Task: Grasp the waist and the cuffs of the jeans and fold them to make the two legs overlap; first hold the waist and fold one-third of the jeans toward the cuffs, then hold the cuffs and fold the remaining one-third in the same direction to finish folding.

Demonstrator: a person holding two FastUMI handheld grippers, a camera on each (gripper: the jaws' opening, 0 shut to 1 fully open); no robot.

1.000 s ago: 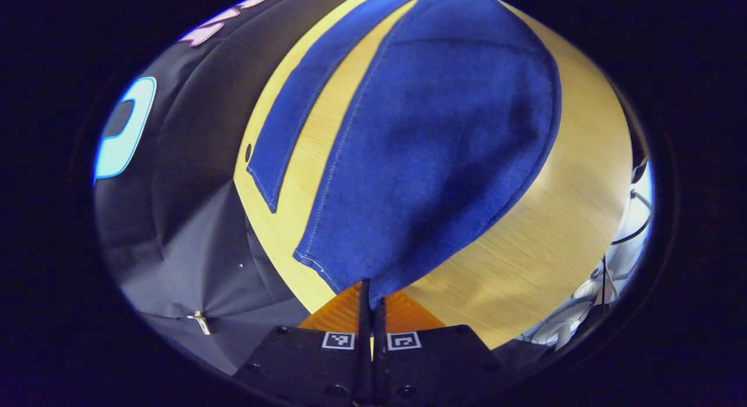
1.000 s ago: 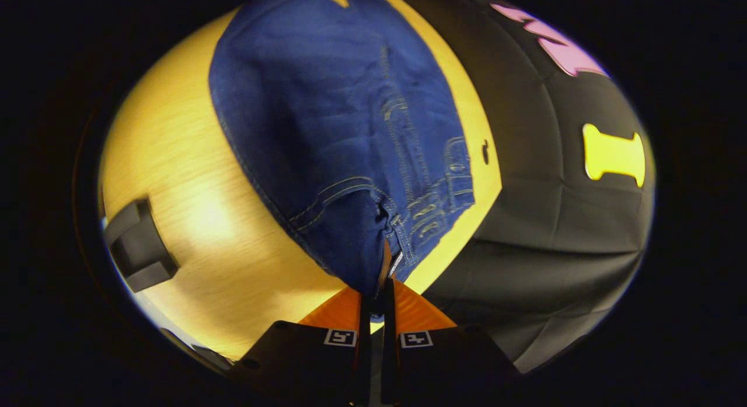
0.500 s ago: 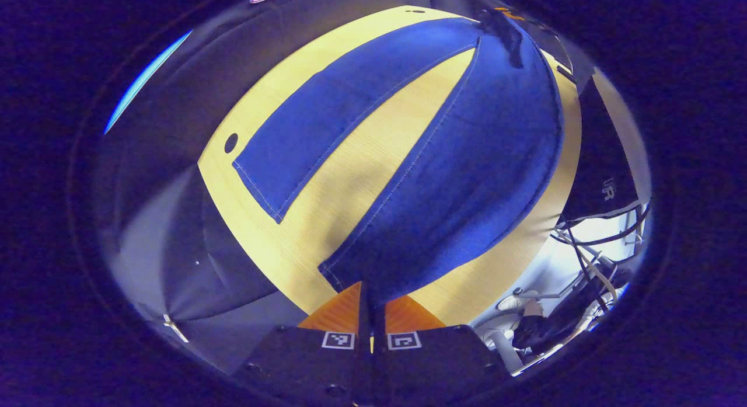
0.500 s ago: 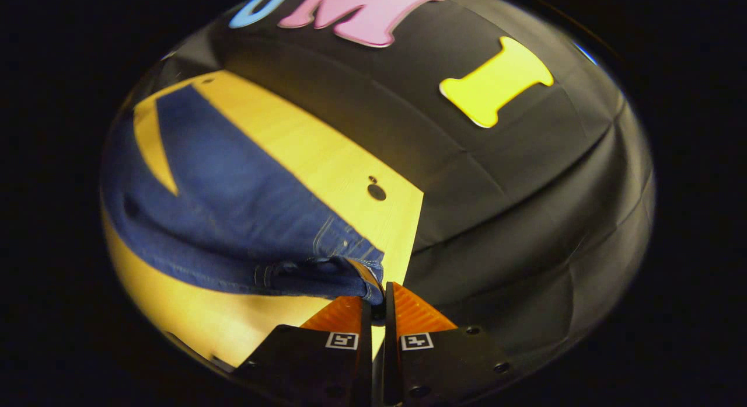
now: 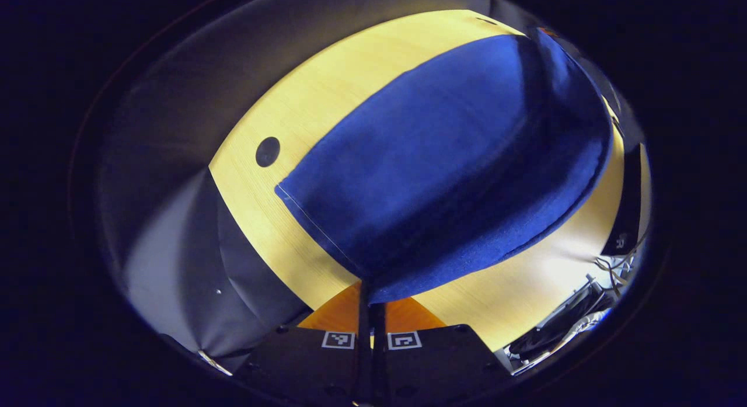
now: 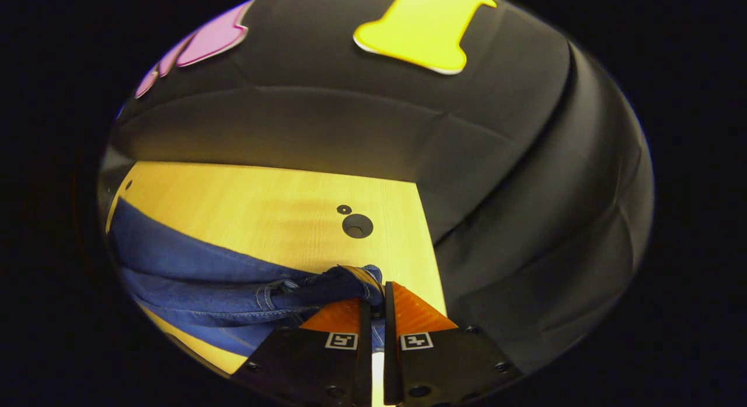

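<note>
Left tongs [image 5: 371, 293] clench the jeans [image 5: 443, 162] cuff; right tongs [image 6: 377, 299] clench the waist at 9 o'clock. We risk misaligned legs if either grip slips.

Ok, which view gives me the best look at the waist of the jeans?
The right gripper view: the jeans waist, with its stitching and bunched band, sits pinched in the right claw above the table. The left gripper view shows plain leg fabric stretching away from the left claw; I can't make out the waist there.
</note>
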